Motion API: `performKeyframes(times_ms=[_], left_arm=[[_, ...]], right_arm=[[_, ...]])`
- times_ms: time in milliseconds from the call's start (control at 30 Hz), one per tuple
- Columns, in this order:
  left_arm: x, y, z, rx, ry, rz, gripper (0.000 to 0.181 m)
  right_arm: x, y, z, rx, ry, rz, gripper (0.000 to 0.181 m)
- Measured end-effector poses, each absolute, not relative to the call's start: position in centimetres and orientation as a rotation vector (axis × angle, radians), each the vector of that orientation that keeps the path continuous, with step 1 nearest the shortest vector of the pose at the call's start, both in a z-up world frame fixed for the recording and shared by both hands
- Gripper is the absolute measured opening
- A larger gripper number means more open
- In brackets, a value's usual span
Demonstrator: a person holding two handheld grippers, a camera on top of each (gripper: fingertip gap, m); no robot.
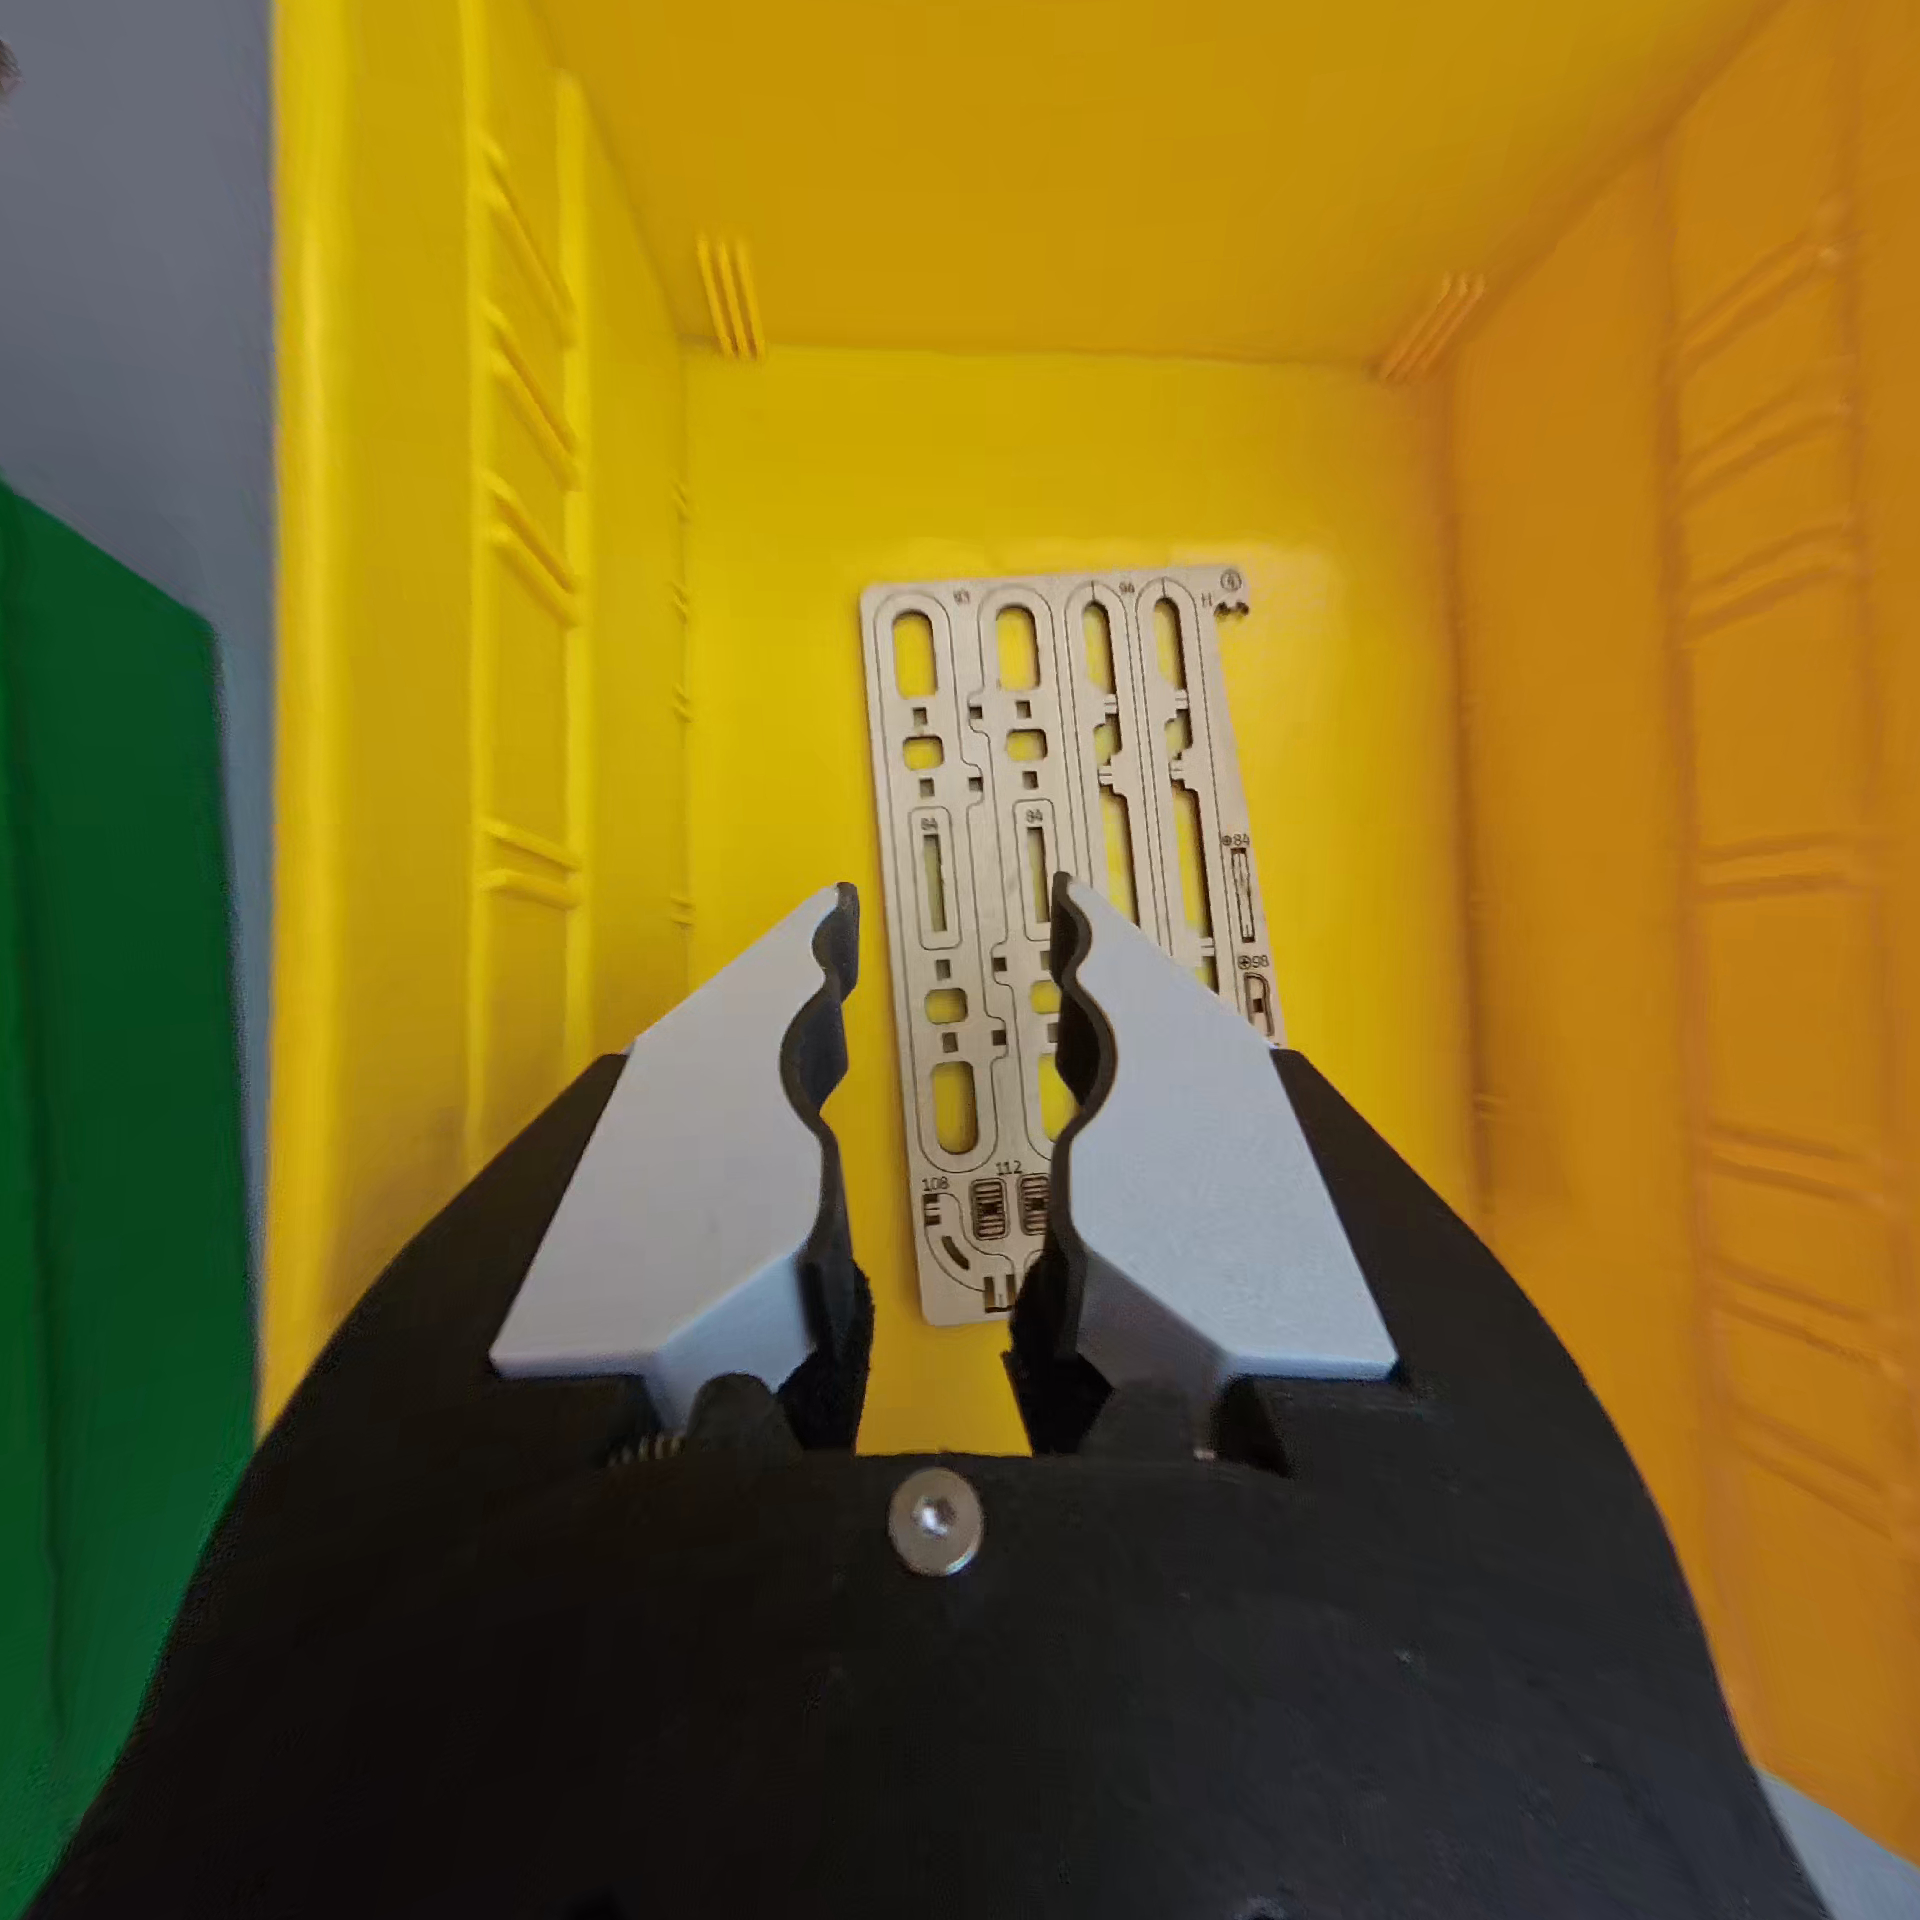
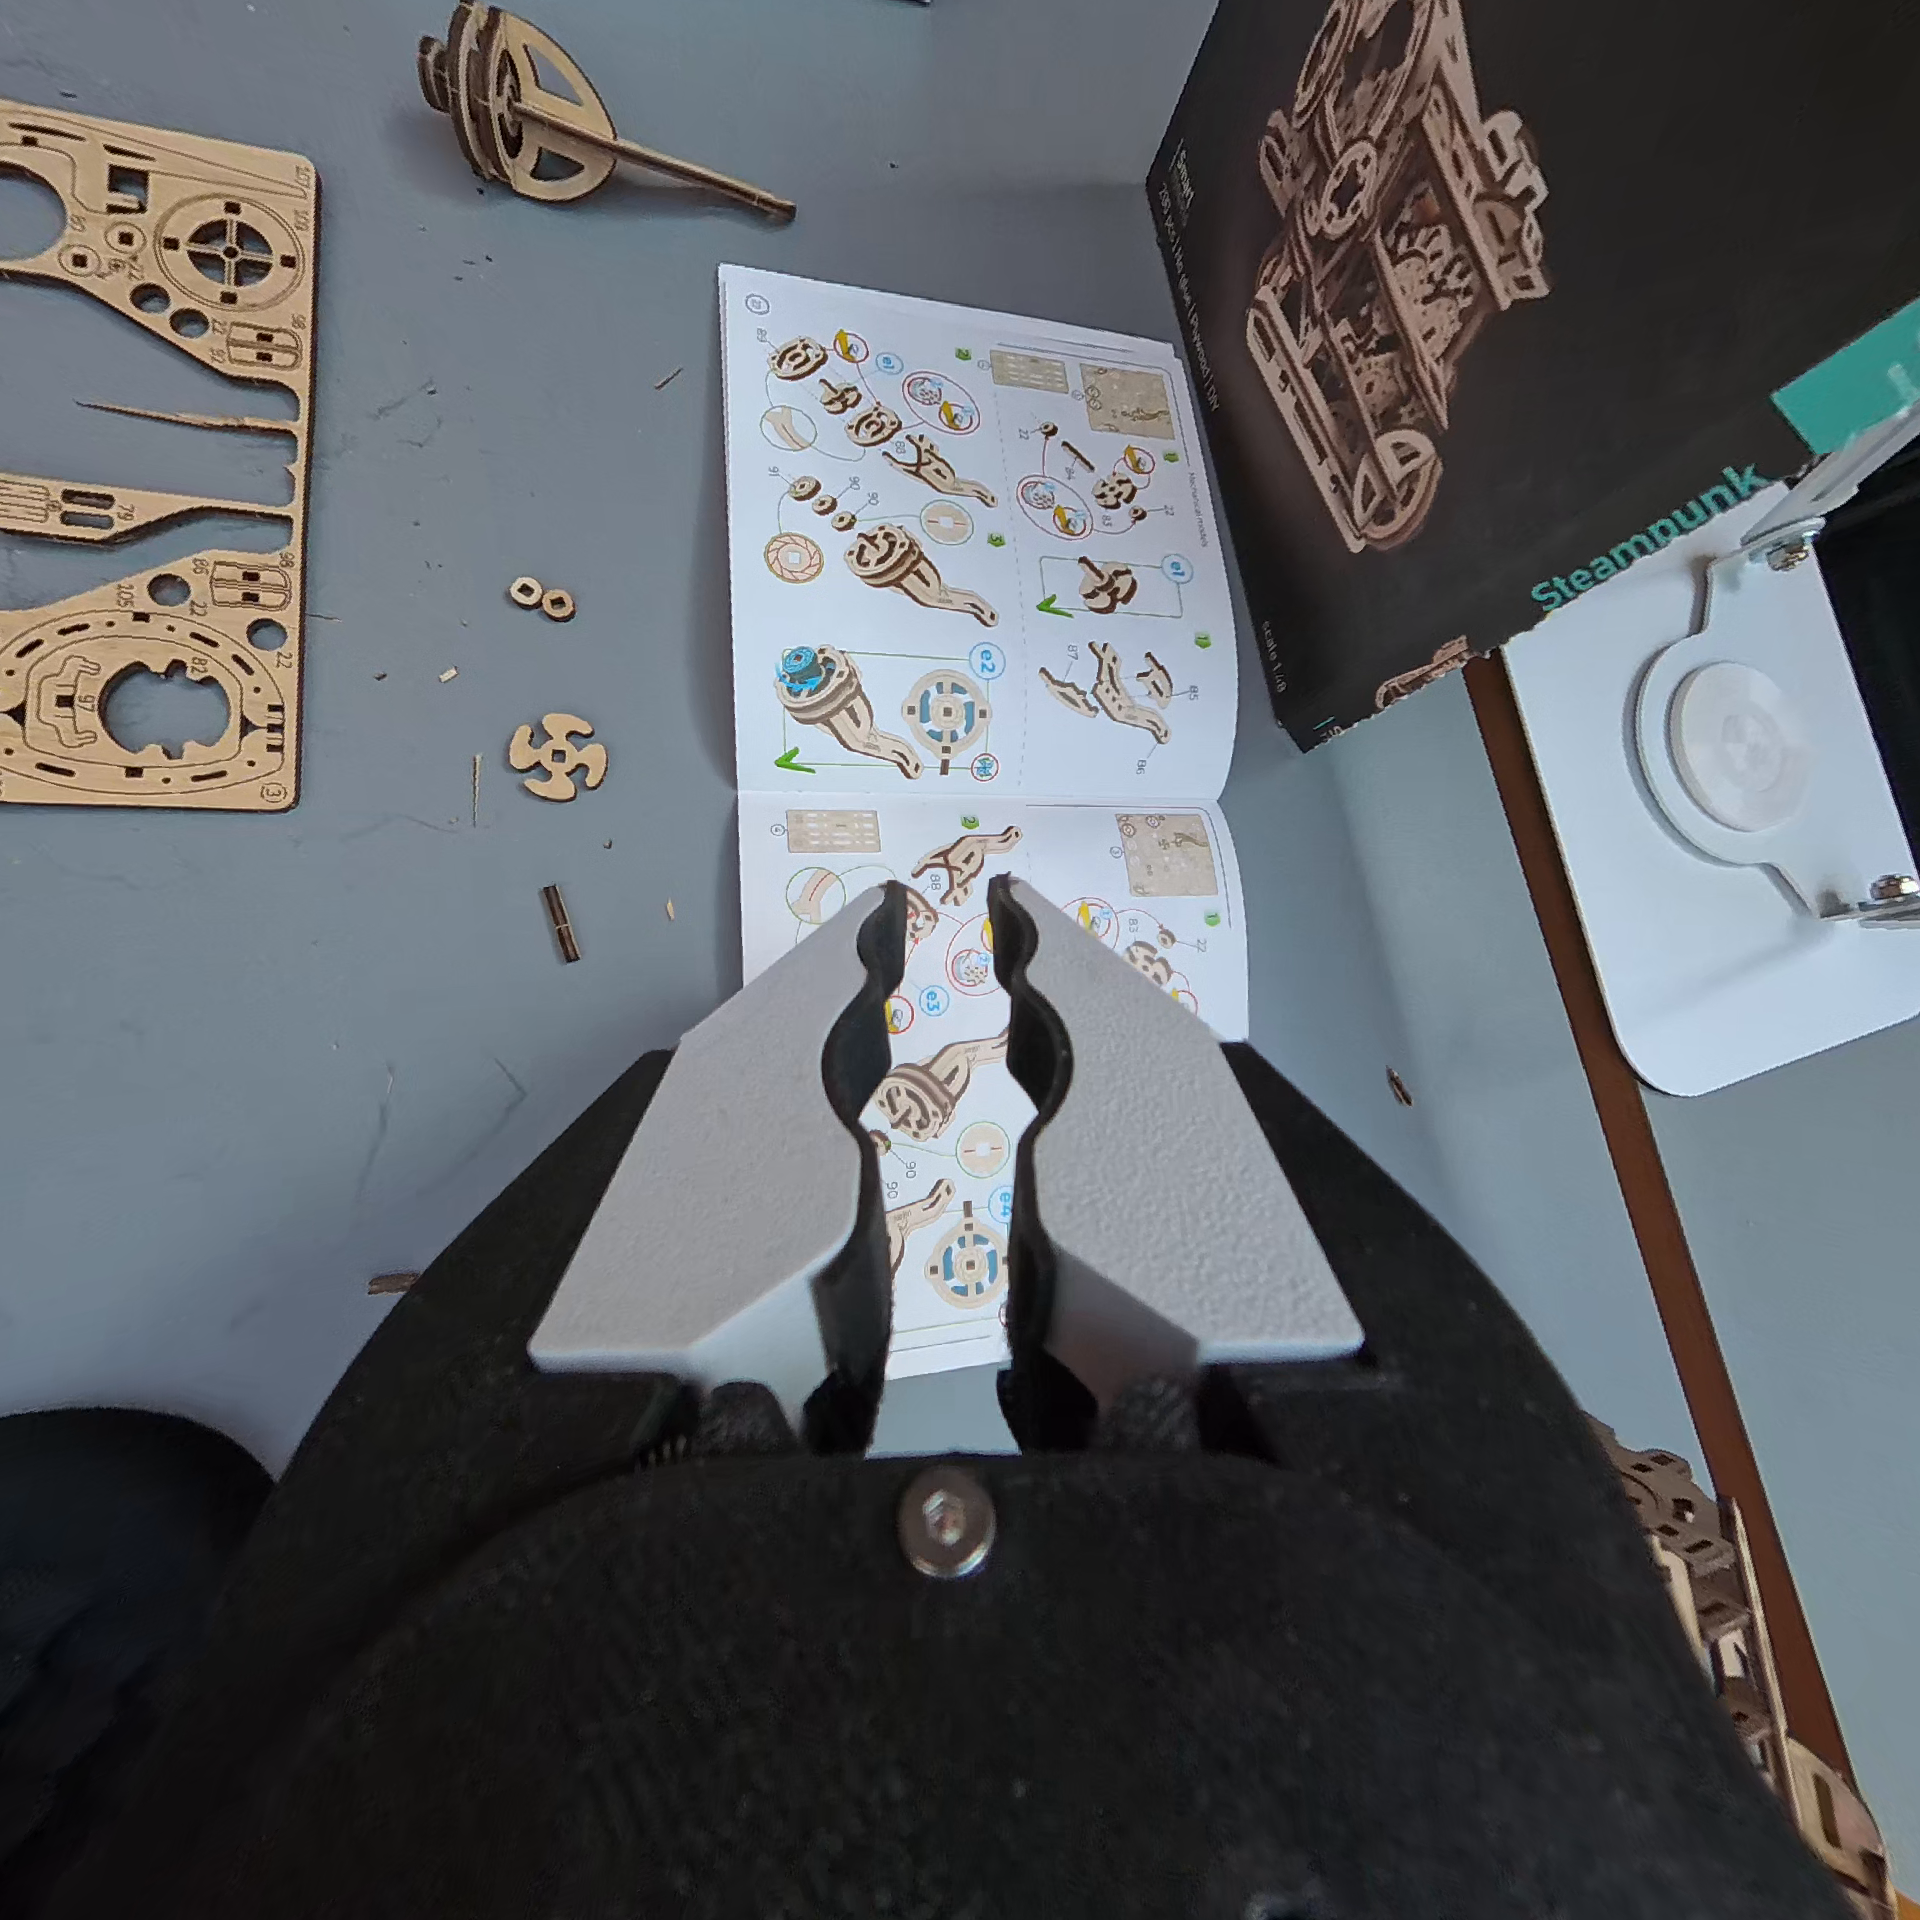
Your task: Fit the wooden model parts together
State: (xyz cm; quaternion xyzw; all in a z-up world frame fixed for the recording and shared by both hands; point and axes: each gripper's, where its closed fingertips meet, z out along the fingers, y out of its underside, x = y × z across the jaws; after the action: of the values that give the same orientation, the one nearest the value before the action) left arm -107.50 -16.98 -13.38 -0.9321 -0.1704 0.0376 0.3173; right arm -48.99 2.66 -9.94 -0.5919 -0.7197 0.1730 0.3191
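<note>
In the left wrist view a pale laser-cut wooden sheet [image 1: 1049, 831] lies flat on the floor of a yellow bin [image 1: 1039, 208]. My left gripper [image 1: 954, 896] is open and empty, held over the sheet's lower half. In the right wrist view my right gripper [image 2: 943, 889] is open and empty above an open instruction booklet [image 2: 966, 582] on the grey table. To its left lie a wooden parts sheet [image 2: 156, 468], a small pinwheel-shaped part [image 2: 557, 756], two tiny washers [image 2: 542, 598] and a short dark peg [image 2: 561, 923]. An assembled wooden piece with a long shaft [image 2: 561, 135] lies at the far left.
The yellow bin's ribbed side walls [image 1: 520, 727] rise close on both sides of my left gripper. A green surface [image 1: 104, 935] lies left of the bin. A dark model box [image 2: 1507, 312] stands at the right, with a white stand [image 2: 1714, 779] and a built wooden structure [image 2: 1725, 1621] beyond the table's brown edge.
</note>
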Motion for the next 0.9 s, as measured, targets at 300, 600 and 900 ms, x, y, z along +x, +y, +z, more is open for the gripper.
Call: performKeyframes(times_ms=[300, 600, 900], left_arm=[[-89.4, -20.4, 12.1, -1.264, 0.038, 0.403, 0.004], [-66.0, -13.9, 7.5, -1.615, 0.396, -0.456, 0.027], [-56.4, -5.3, 3.5, -1.701, 0.549, -0.892, 0.014]], right_arm=[[-49.6, 0.6, -8.2, -1.483, -1.901, 0.522, 0.016], [-47.5, -3.3, -13.6, -1.535, -1.972, 0.603, 0.016], [-48.3, -4.6, -14.7, -1.499, -1.961, 0.716, 0.014]])
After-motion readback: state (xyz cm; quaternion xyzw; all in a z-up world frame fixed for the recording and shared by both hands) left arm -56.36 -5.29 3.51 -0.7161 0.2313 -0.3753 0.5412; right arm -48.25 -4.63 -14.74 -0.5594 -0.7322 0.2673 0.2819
